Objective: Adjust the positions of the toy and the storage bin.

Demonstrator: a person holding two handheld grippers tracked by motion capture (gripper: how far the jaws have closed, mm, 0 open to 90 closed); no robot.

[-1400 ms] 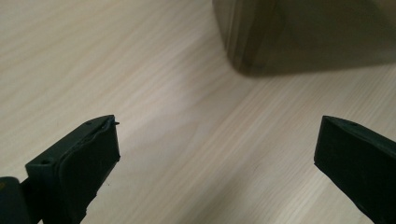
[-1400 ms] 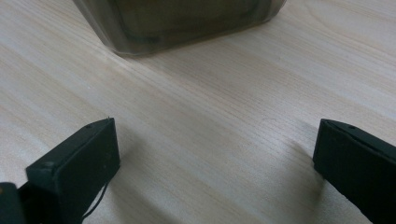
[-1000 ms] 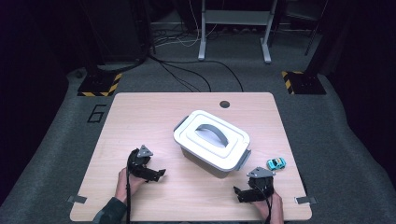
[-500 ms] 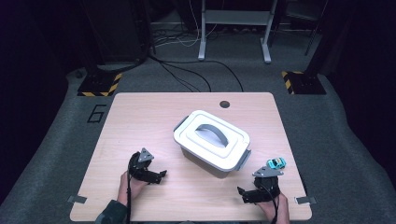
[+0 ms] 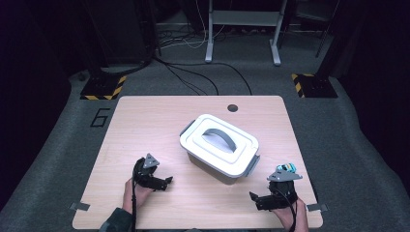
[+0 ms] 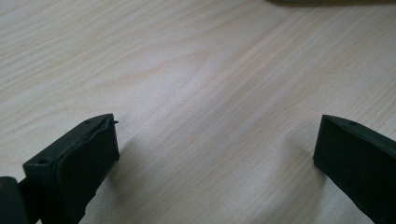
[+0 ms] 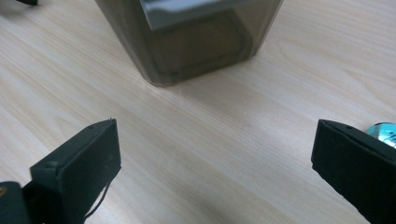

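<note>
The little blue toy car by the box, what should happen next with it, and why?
Probably the right tool should swing toward the toy car and close on it. Its jaws stand wide open with nothing between them, and the car lies loose on the table just beside that tool, next to the lidded box.

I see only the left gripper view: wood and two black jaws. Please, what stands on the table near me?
Observer: A lidded box with a grey handle stands mid-table, to the right of the left gripper.
Operator: Is the lid on it?
Observer: Yes, the white lid sits on top, and the handle lies flat on it.
Operator: Is anything else there?
Observer: A small teal toy car lies on the table, just beyond the right gripper and right of the box.
Operator: Does the right gripper hold something?
Observer: No. In the right gripper view its jaws stand wide apart over bare wood, facing the box's dark wall.
</note>
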